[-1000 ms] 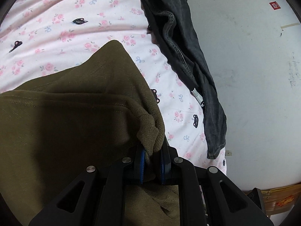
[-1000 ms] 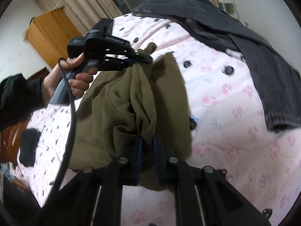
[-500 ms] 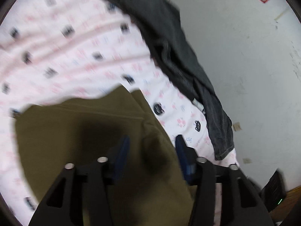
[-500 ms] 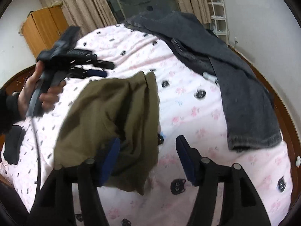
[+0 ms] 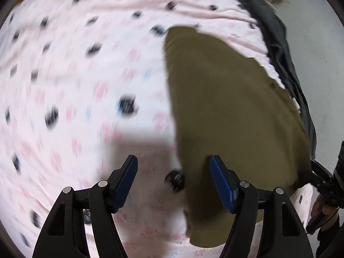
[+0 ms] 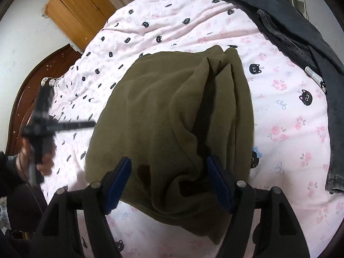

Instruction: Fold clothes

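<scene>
Black left gripper (image 5: 173, 181), blue pads (image 5: 125, 185), silver screws, dark sleeve.

Both wrist views close above the bed (image 5: 90, 68), sharing the olive garment (image 6: 172, 111)

Left view motion-blurred; right sharp, evenly lit.

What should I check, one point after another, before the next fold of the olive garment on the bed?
1. Left gripper released: ok, jaws wide apart, nothing between them.
2. Right gripper released: ok, jaws open, olive garment lies below them.
3. Garment flat: not ok, deep creases and a bunched ridge near the right side.
4. Garment clear of the dark jeans: ok in the right wrist view, pink sheet shows between them.
5. Next grasp edge visible: cannot tell, left view is blurred.
</scene>
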`<state>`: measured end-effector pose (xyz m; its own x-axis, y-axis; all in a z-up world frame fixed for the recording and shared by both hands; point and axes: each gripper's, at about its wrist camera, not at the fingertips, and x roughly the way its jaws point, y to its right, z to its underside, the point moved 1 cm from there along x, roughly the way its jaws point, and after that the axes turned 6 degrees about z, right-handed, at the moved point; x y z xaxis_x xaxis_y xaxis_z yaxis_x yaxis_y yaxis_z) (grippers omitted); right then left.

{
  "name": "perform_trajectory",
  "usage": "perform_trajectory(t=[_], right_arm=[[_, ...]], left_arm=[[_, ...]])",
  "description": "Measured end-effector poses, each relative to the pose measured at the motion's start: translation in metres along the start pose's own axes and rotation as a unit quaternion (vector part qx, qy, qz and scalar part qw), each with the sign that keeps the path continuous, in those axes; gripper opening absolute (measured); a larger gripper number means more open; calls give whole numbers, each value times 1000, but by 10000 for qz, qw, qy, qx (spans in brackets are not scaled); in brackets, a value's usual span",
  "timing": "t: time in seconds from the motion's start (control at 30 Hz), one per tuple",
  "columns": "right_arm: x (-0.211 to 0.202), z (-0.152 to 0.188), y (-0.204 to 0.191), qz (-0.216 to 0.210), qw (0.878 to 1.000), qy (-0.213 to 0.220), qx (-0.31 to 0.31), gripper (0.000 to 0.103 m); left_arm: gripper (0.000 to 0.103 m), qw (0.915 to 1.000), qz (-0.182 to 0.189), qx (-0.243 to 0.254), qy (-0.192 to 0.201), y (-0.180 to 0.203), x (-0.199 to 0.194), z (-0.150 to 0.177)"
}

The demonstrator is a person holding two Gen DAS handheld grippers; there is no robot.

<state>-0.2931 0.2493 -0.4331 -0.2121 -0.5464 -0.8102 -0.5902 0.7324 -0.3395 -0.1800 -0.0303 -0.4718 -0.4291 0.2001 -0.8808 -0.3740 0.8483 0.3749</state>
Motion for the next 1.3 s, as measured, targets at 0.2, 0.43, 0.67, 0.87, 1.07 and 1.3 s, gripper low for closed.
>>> perform_trajectory(t=[0.2, 0.43, 0.67, 0.87, 1.07, 1.3], right_arm=[[20, -2, 2, -23, 9985, -531, -151, 21], [-14, 13, -3, -189, 9961, -792, -339, 13], [-14, 26, 19, -68, 9969, -774, 142, 37], [-32, -5, 54, -64, 9933, -336, 1104, 91], [18, -18, 88, -663, 9731, -891, 2020, 91], [45, -17, 98, -627, 9754, -945, 1889, 91]], left_arm=[[65, 9989, 398, -210, 163, -7, 10, 12], [65, 9967, 725, 358, -109, -2, -6, 13], [65, 9911, 760, 1022, -389, 7, -2, 9], [65, 9864, 1072, 1010, -732, -1, 12, -14], [65, 9790, 1315, 1181, -1012, -1, 24, -21], [65, 9733, 1649, 1190, -1061, -6, 23, -24]])
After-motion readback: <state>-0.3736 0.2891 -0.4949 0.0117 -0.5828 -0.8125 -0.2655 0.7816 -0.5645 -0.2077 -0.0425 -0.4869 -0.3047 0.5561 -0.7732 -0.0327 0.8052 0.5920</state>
